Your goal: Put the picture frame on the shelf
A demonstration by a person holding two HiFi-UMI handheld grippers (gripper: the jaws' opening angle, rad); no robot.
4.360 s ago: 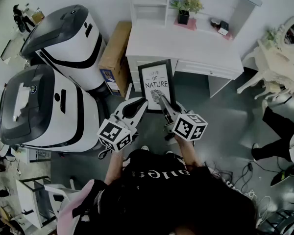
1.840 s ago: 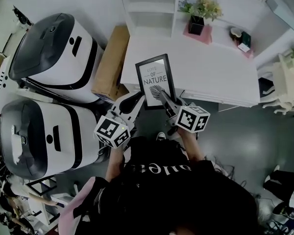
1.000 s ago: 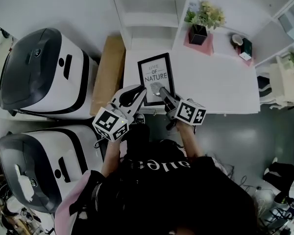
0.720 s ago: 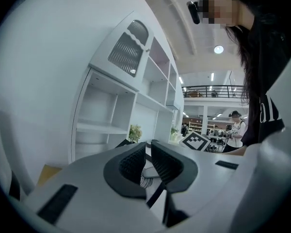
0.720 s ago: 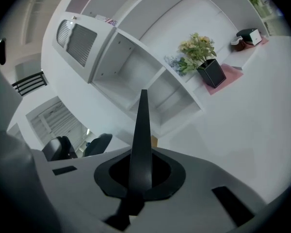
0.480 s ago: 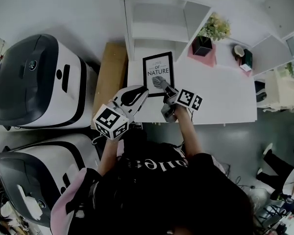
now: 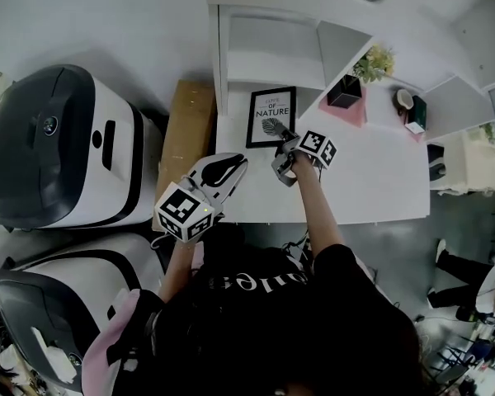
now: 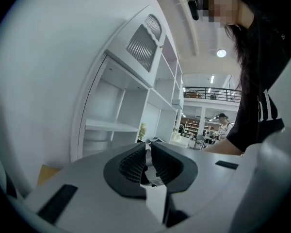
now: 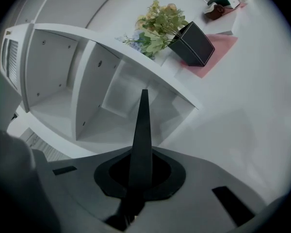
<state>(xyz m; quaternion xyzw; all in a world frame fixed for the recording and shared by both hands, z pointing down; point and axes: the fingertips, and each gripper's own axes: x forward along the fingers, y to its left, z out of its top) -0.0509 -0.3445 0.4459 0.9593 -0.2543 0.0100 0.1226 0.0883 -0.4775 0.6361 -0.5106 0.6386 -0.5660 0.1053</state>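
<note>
The black picture frame (image 7: 270, 115) with its "nature" print stands upright over the white desk (image 7: 371, 188), just in front of the white shelf unit (image 7: 268, 44). My right gripper (image 7: 275, 130) is shut on its lower right corner. In the right gripper view the frame (image 9: 143, 125) shows edge-on as a thin dark blade between the jaws, aimed at the shelf's open compartments (image 9: 82, 101). My left gripper (image 7: 233, 166) hangs back over the desk's front left edge, shut and holding nothing. Its view (image 8: 147, 152) looks up at the shelf (image 8: 111, 125).
A plant in a black pot (image 7: 351, 87) stands on a pink mat to the right of the frame, with small items (image 7: 409, 112) further right. A cardboard box (image 7: 186, 139) and two large white-and-black machines (image 7: 58, 139) stand left of the desk.
The person has walked up to the desk. The right gripper has carried the frame forward over the desk to the foot of the shelf, arm stretched out. The left gripper stays behind.
</note>
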